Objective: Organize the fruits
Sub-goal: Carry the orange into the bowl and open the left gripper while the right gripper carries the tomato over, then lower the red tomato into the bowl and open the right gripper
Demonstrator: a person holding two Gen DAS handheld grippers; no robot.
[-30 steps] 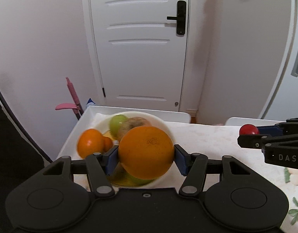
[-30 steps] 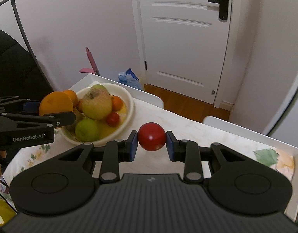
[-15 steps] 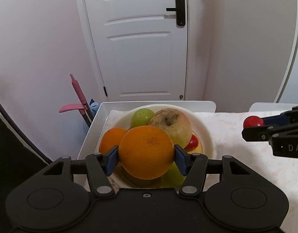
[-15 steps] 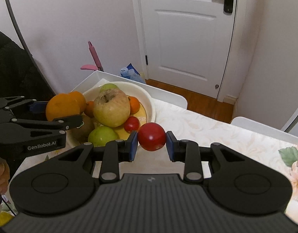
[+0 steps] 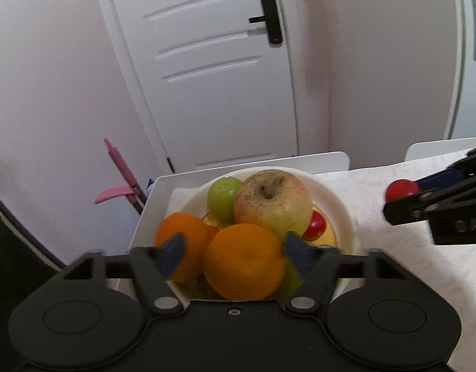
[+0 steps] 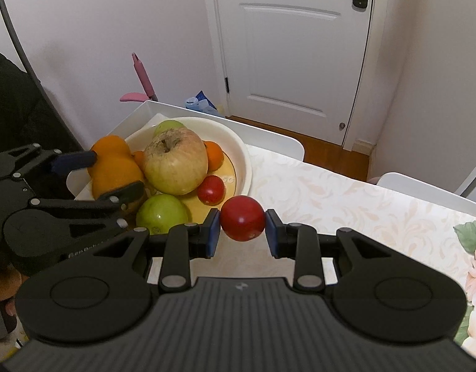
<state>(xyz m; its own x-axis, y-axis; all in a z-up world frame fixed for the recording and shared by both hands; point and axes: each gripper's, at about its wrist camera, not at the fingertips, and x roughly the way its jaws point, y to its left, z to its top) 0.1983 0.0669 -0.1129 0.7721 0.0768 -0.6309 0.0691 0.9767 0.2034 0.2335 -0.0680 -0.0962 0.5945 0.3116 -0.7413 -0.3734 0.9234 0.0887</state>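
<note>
The left gripper [image 5: 233, 255] is caught mid-release: its jaws are opening, and the big orange [image 5: 244, 262] sits between the blue pads [image 5: 172, 254] with a gap showing on the left side, so it's not really being squeezed anymore. The orange is parked right over the near side of the white bowl [image 5: 340, 204], up against a second orange [image 5: 183, 245] and the large yellowish apple [image 5: 272, 206].

The right gripper [image 6: 242, 232] is clamped tight on a small red tomato [image 6: 242, 221], held just outside the bowl's near-right rim, close to another red tomato [image 6: 210, 189] and a green apple [image 6: 162, 215] inside.

The bowl is pretty packed and sits at the table's far-left corner, near the raised white edge [image 6: 268, 138]. Plenty of bare floral tablecloth [image 6: 346, 201] is seen to the right.
</note>
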